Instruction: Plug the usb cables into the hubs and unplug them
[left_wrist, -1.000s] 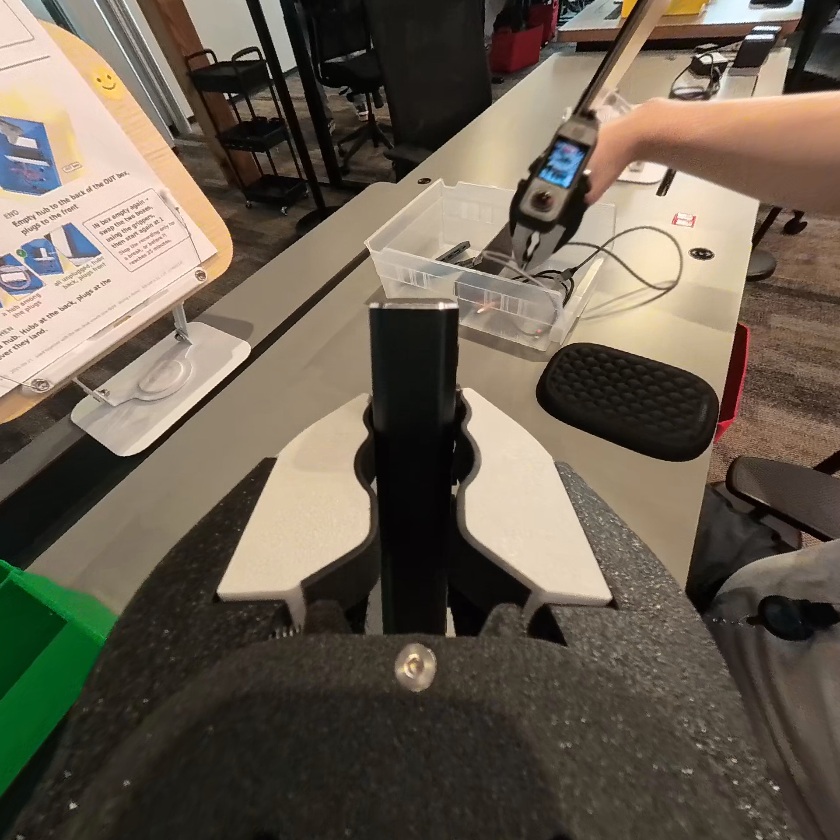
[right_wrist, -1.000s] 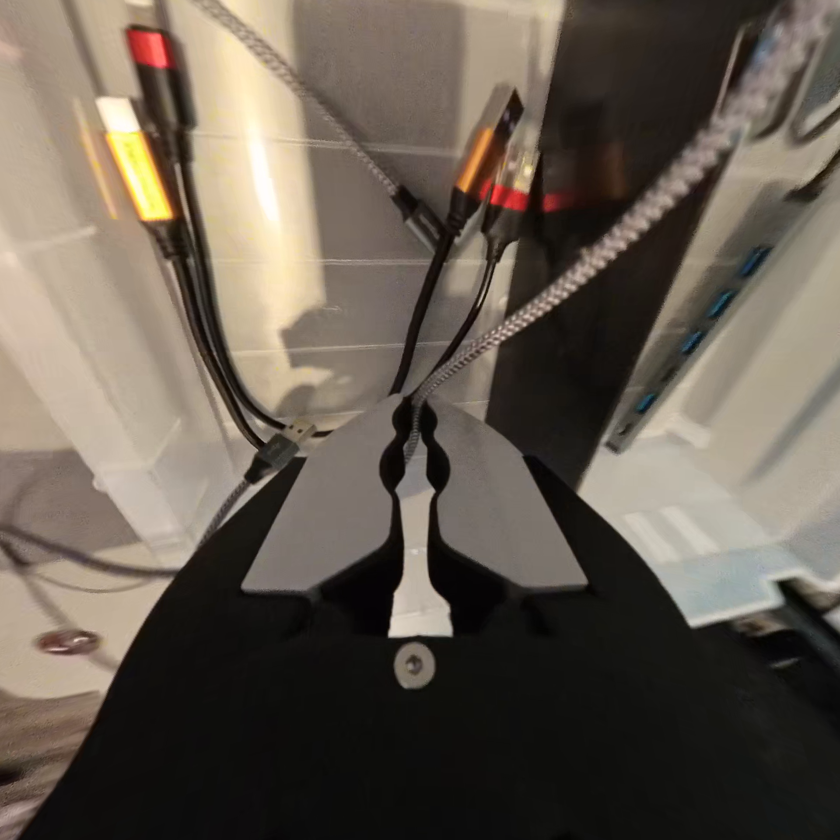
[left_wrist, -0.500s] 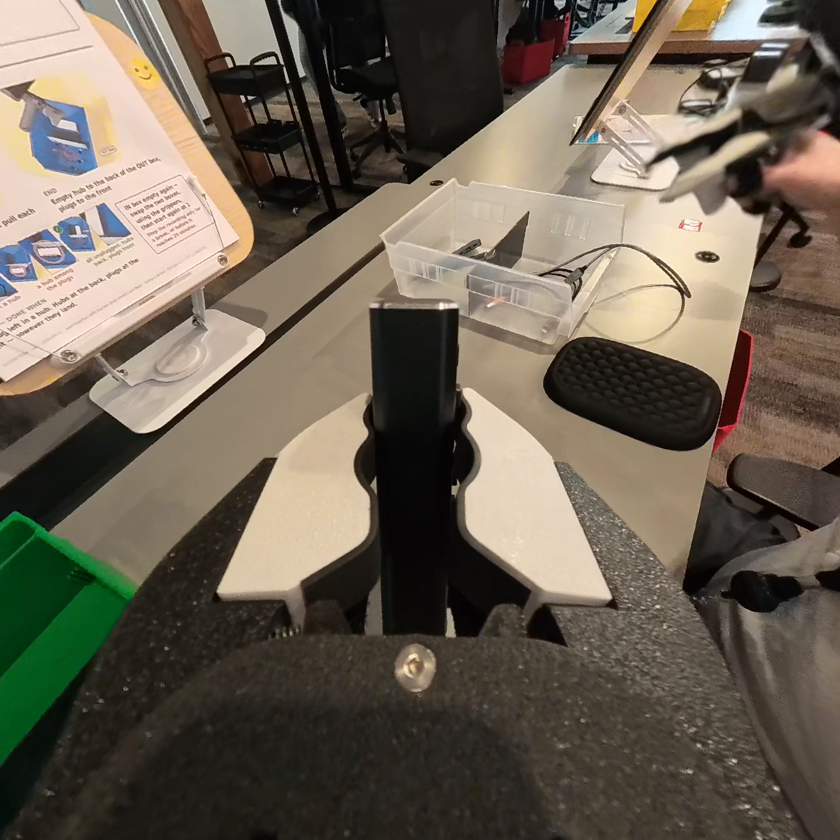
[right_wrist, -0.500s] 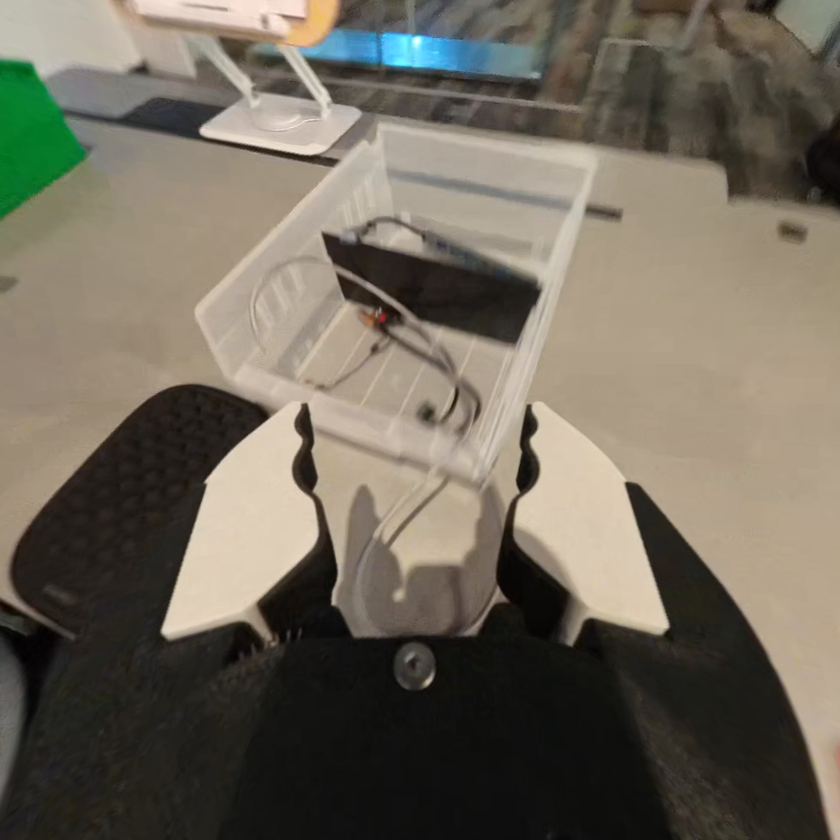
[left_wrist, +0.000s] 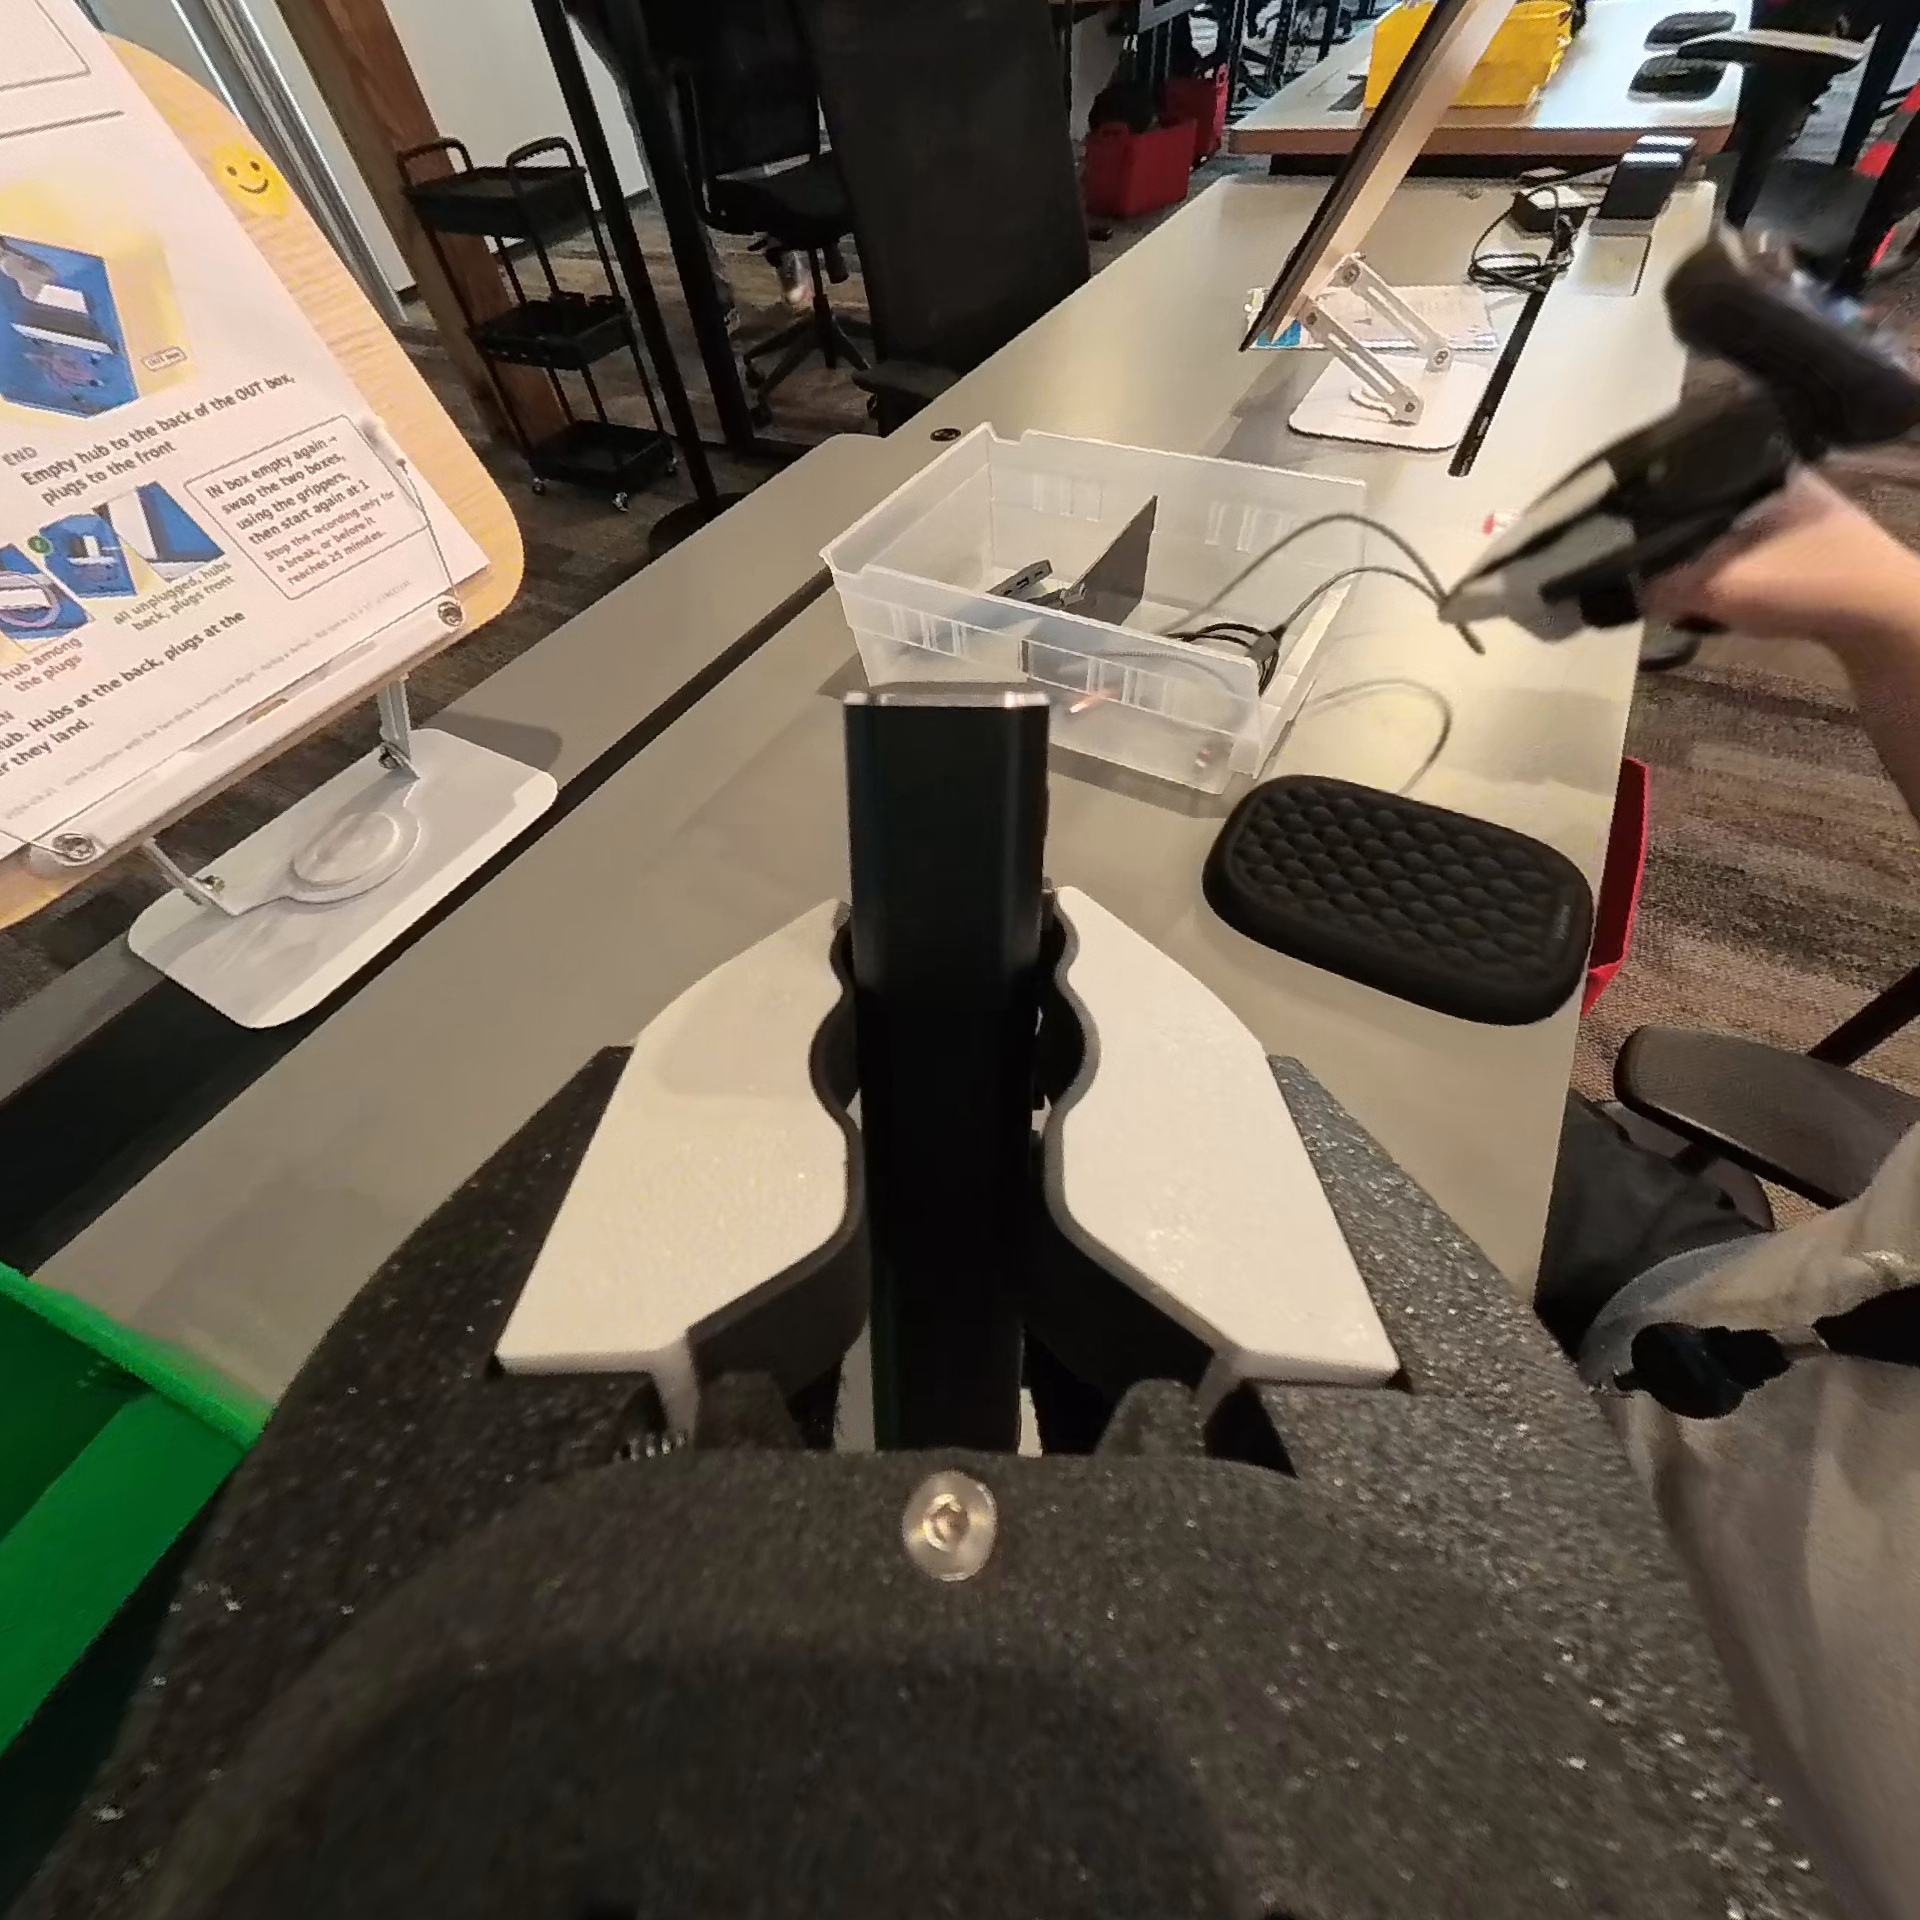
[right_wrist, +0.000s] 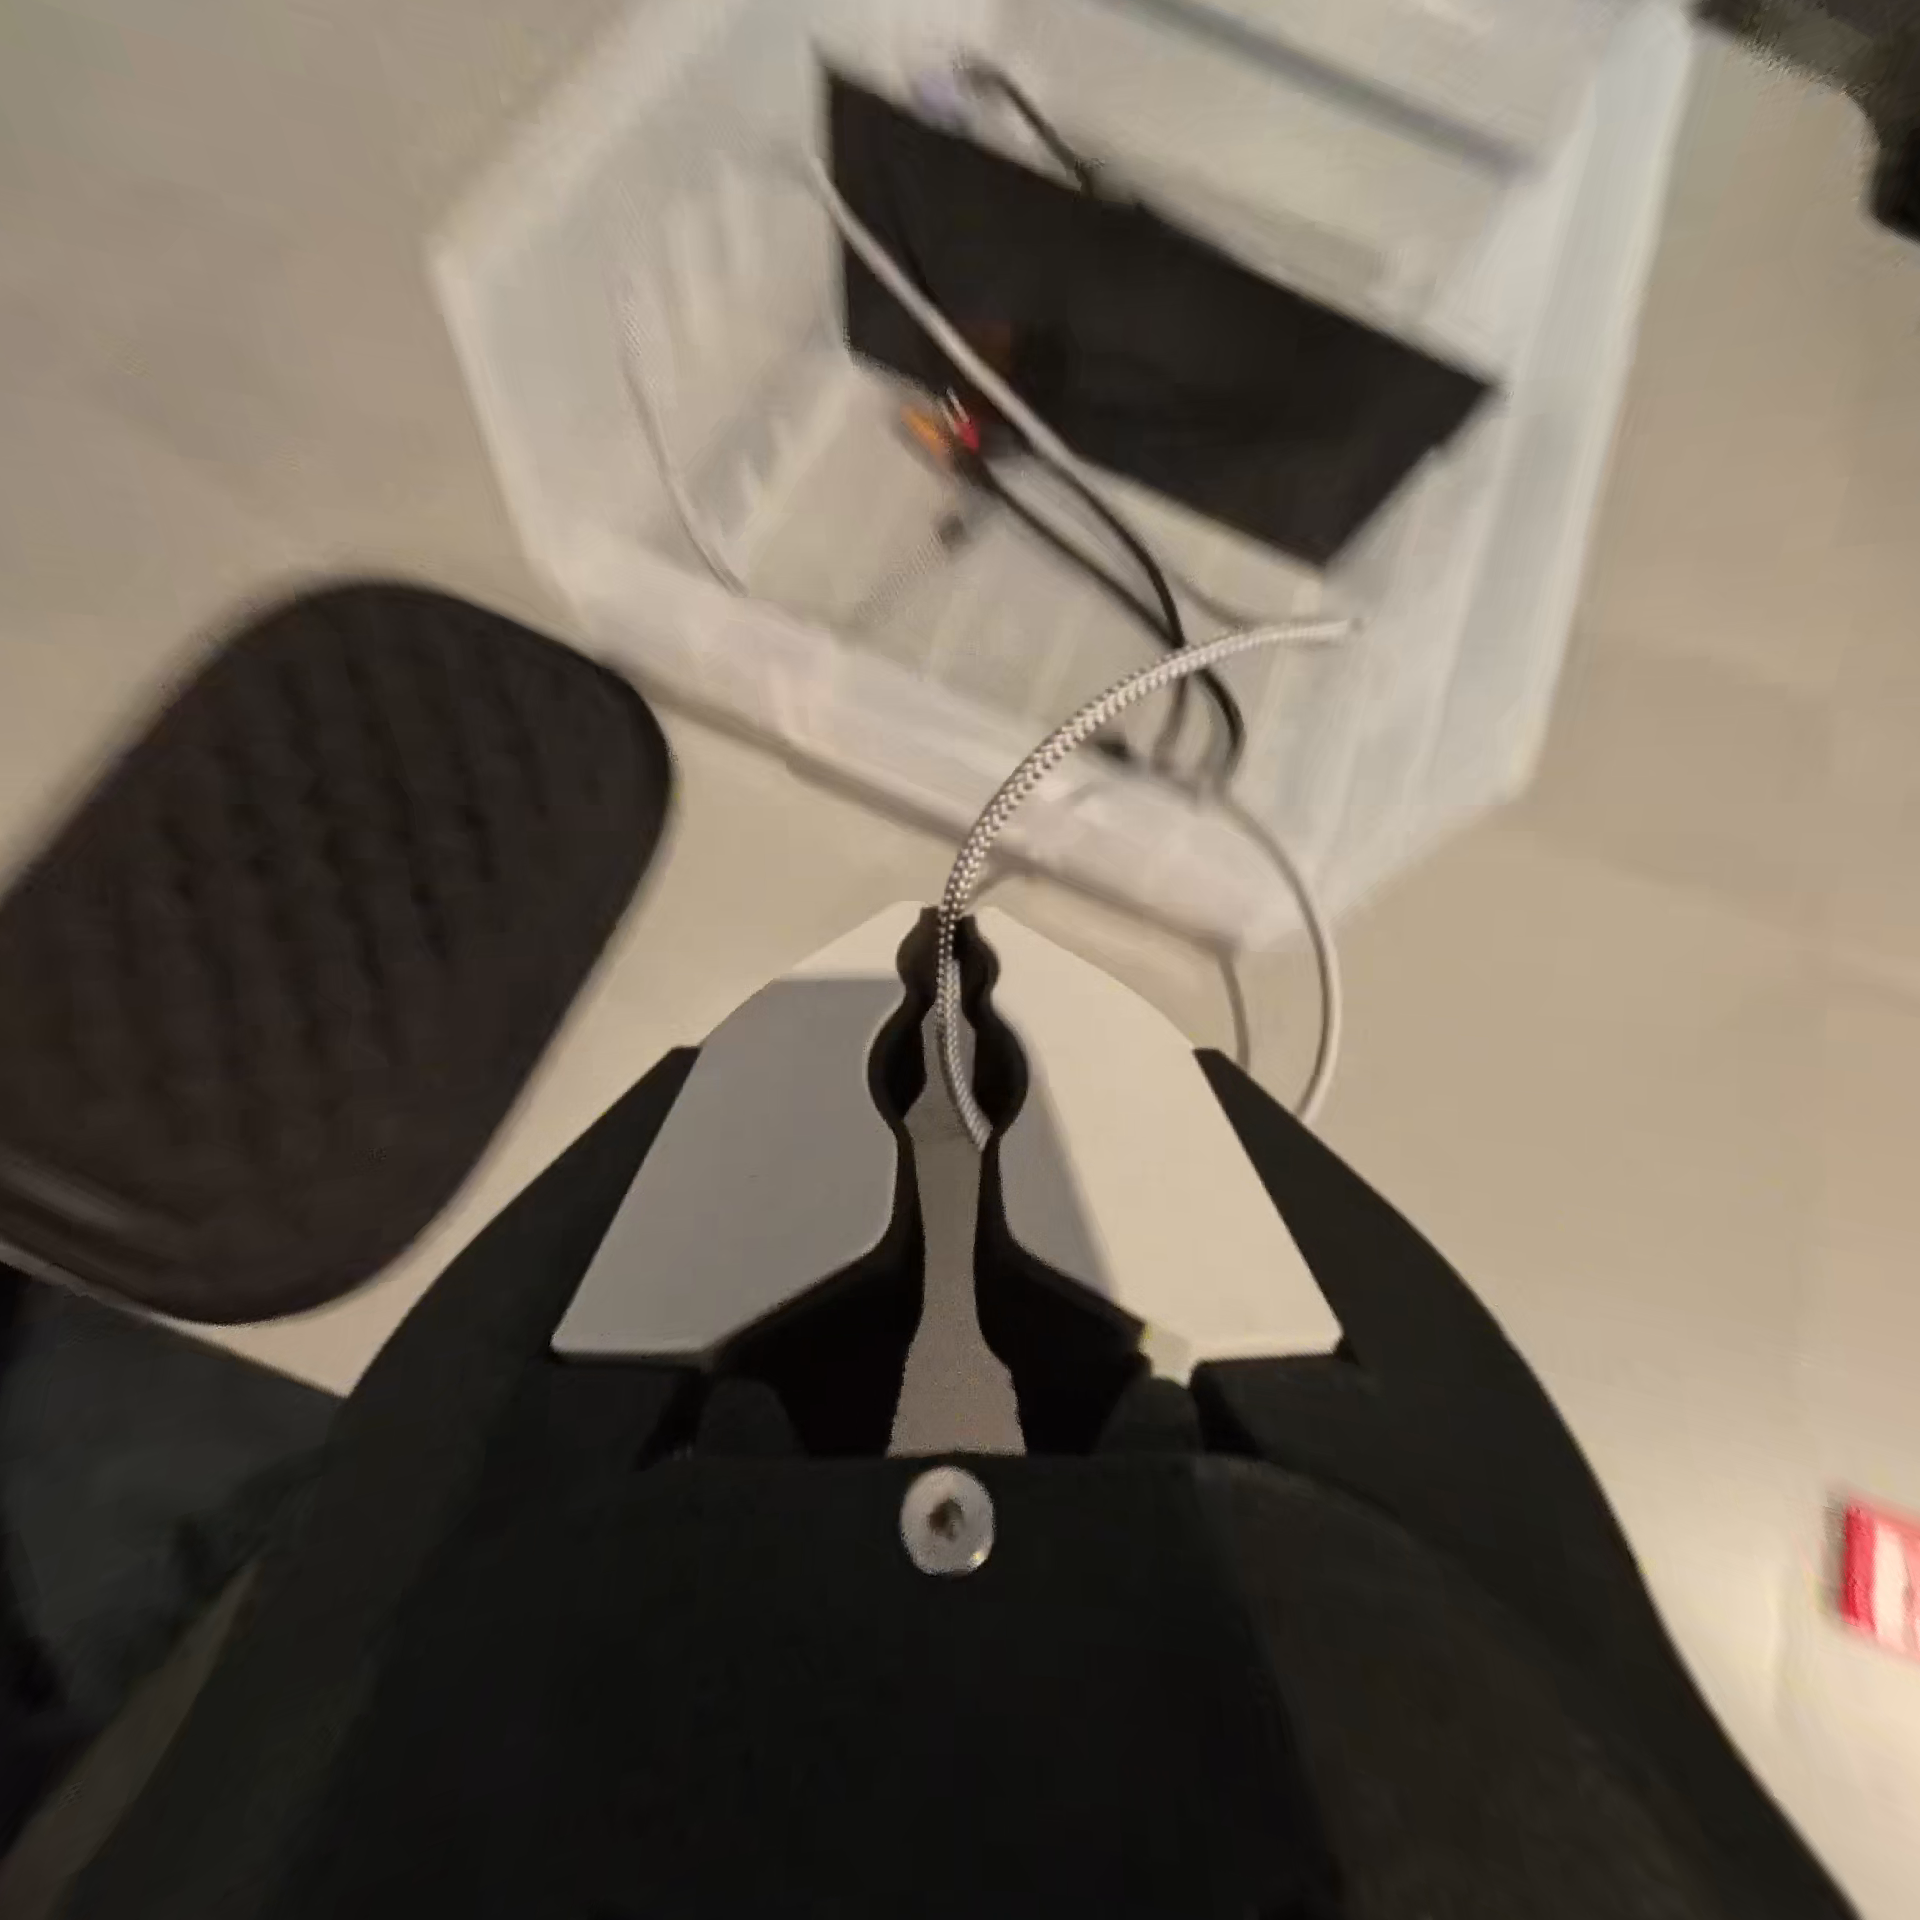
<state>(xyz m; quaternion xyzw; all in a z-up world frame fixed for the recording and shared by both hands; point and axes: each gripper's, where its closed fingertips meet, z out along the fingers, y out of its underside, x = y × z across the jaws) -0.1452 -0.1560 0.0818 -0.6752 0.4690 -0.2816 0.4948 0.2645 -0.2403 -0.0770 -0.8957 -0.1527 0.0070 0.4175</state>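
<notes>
My left gripper (left_wrist: 945, 920) is shut on a long black hub (left_wrist: 940, 852) and holds it pointing forward above the grey desk. My right gripper (right_wrist: 945, 920) is shut on a grey braided cable (right_wrist: 1049, 743), raised above and right of the clear plastic bin (right_wrist: 582, 488). It also shows in the left wrist view (left_wrist: 1475, 597), held by a hand at the right. The bin (left_wrist: 1049, 649) has a black divider (right_wrist: 1143, 384). A grey hub (left_wrist: 1023, 582) lies behind it and several cables (right_wrist: 1091, 499) in front. The held cable's plug is hidden.
A black wrist pad (left_wrist: 1397, 899) lies near the desk's front edge, right of the bin. An instruction board on a white stand (left_wrist: 332, 862) is at the left. A green box (left_wrist: 62, 1507) sits at the near left. A chair arm (left_wrist: 1766, 1112) is at the right. My right fingertips sit around 45 centimeters from my left ones.
My right gripper was shut in the bin, opened as it pulled back, and is now shut on the braided cable, lifted to the right. My left gripper still holds the black hub.
</notes>
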